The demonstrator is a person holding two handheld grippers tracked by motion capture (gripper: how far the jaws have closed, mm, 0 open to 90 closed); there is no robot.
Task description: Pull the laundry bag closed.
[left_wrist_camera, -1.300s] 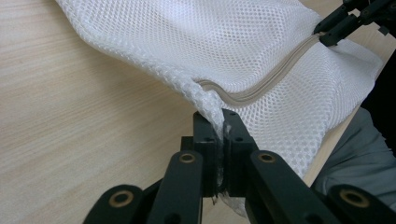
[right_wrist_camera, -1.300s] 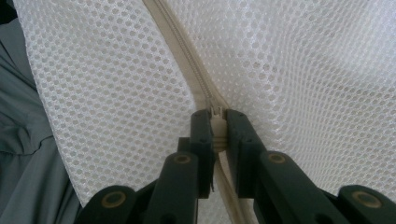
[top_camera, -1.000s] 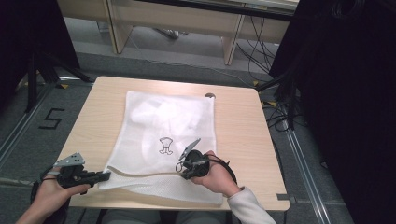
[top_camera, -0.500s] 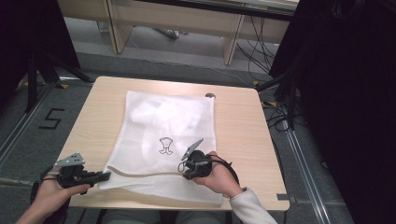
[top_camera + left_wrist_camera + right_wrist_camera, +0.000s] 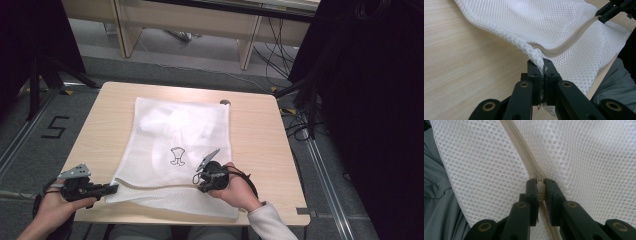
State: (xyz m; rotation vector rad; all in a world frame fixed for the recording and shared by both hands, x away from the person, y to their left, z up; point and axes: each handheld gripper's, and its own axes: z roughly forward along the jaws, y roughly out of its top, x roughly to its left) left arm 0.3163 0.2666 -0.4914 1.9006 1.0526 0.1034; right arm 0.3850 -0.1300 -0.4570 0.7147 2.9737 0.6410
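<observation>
White mesh bag near the table's front edge is pinched by both grippers: left gripper on its corner, right gripper clamped on the zipper.

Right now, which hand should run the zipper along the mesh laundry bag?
Right. The right gripper is shut on the zipper pull; the left gripper pinches the mesh laundry bag at its corner, likely anchoring it.

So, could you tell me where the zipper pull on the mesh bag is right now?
In the right gripper view, the zipper pull sits pinched in the right gripper, on the mesh bag near the table's front edge.
</observation>
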